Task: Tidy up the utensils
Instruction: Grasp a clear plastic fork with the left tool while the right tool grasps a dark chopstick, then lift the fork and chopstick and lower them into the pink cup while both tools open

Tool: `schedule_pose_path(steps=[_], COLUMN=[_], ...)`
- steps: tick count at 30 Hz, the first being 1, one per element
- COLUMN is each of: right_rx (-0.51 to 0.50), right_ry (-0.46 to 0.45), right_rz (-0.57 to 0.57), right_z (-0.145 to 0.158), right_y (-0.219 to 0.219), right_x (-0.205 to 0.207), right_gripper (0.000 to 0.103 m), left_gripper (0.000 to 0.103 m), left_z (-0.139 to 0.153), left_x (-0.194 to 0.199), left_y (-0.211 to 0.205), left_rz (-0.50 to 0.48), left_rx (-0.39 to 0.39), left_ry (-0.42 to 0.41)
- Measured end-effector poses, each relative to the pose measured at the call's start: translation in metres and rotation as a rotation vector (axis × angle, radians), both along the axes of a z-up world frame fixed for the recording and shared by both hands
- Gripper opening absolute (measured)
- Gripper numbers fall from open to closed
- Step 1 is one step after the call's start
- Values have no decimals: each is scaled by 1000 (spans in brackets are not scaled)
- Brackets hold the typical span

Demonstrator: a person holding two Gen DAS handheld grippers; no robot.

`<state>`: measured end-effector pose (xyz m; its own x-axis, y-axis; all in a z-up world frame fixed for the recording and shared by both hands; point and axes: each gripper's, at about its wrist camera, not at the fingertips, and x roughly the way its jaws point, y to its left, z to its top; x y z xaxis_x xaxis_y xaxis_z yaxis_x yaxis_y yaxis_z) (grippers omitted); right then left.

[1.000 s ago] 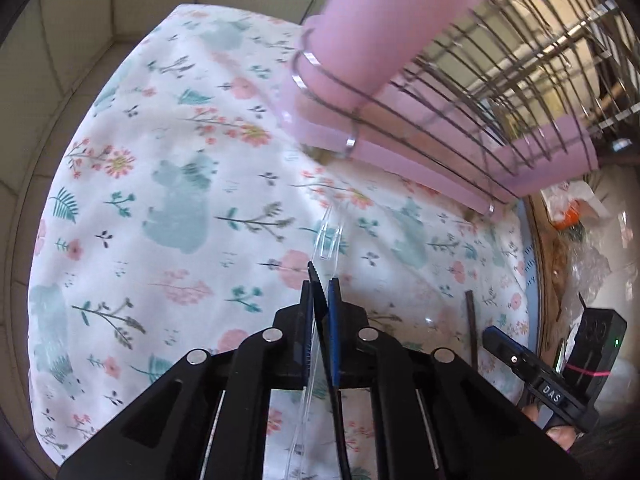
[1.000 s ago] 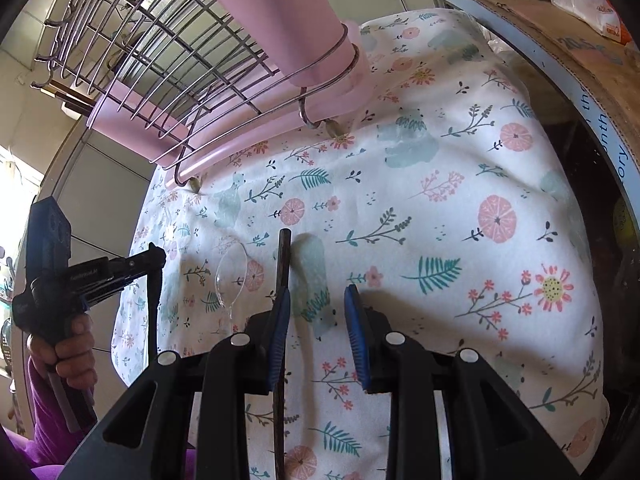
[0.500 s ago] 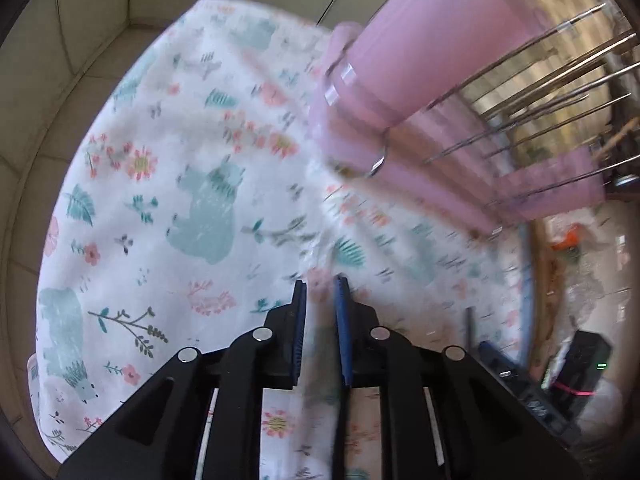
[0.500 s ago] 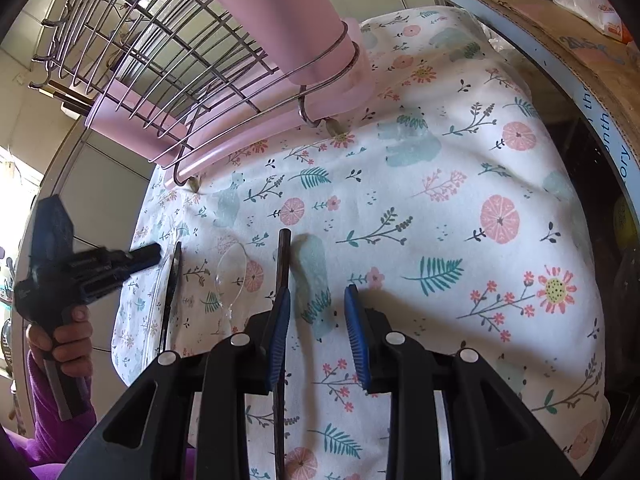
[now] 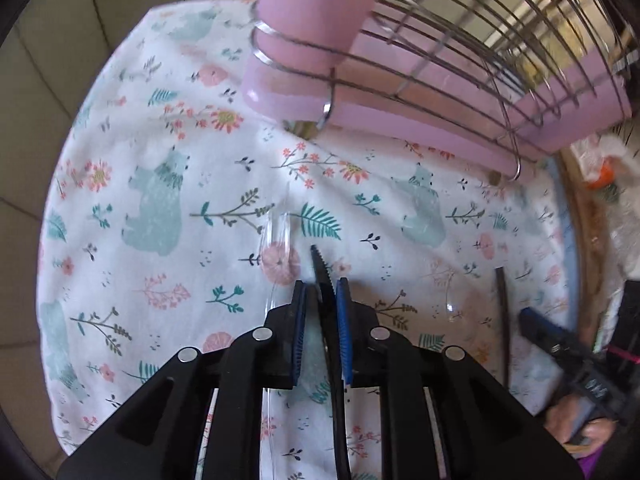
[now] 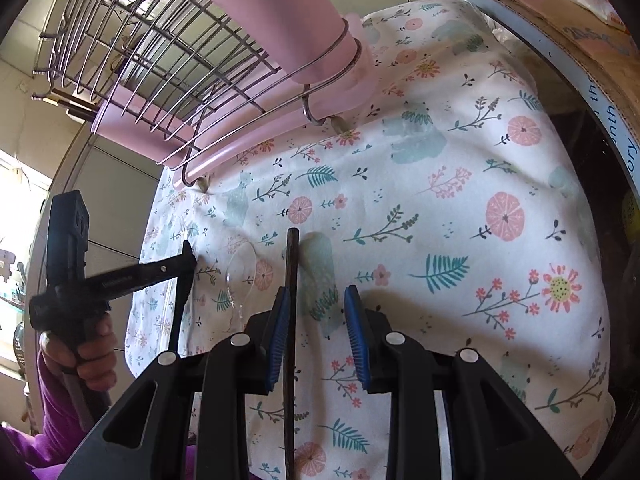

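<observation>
My left gripper [image 5: 321,294] is slightly open around a black serrated plastic knife [image 5: 322,270] that lies between its jaws on the floral cloth. A clear plastic fork [image 5: 276,236] lies just left of the knife. My right gripper [image 6: 316,308] is open over the cloth, with a dark chopstick [image 6: 291,300] lying along its left finger. A clear plastic spoon [image 6: 240,272] lies left of the chopstick. The left gripper [image 6: 188,256] also shows in the right wrist view, low over the knife. The pink utensil cup [image 5: 320,4] stands in the wire rack.
A wire dish rack [image 5: 480,52] on a pink tray [image 5: 400,120] fills the back of the table. The floral tablecloth [image 6: 440,200] covers the table. A cardboard box [image 6: 560,20] sits at the right edge. Tiled wall lies beyond the left edge.
My left gripper has opened slightly and dropped back to the cloth; the knife now lies between its jaws. The right gripper has not moved.
</observation>
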<state>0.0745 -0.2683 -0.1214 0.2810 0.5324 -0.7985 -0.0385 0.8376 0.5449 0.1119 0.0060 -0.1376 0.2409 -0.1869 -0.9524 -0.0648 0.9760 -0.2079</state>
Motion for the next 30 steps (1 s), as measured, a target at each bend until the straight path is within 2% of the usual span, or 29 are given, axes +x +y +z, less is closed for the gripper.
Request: schedule_pose_path(steps=[2, 3, 4, 8, 11, 15, 17, 18, 21, 25, 27, 30], right_rx=[4, 4, 1, -65, -111, -156, -171, -162, -131, -59, -38, -37], right_ry=[11, 15, 17, 25, 53, 57, 51, 47, 36, -83, -183, -387], right_rz=[9, 15, 22, 81, 131, 138, 135, 135, 114, 108, 106, 77], right_z=[2, 3, 5, 8, 3, -2, -2, -2, 0, 26, 50, 98], right_y=[1, 2, 4, 18, 30, 38, 37, 36, 28, 22, 21, 18], right_x=[6, 9, 12, 24, 26, 28, 28, 27, 23, 11, 5, -3], right_gripper=[28, 28, 28, 28, 28, 26, 18, 8, 6, 6, 6, 6], left_gripper=[13, 4, 2, 1, 1, 1, 1, 1, 1, 1, 1, 1], left_z=[0, 1, 1, 6, 17, 33, 39, 44, 60, 80, 96, 115], left_x=[0, -1, -2, -9, -17, -24, -22, -24, -31, -36, -42, -43], left_y=[-7, -9, -11, -12, -7, 8, 17, 18, 25, 34, 42, 50], left_rz=[-9, -18, -25, -27, -33, -35, -33, -30, -22, 0, 17, 43], left_rx=[30, 48, 46, -50, -84, -128, -153, -162, -179, -196, -203, -209], left_ry=[-14, -24, -31, -41, -82, -122, -138, -147, -192, -261, -327, -409])
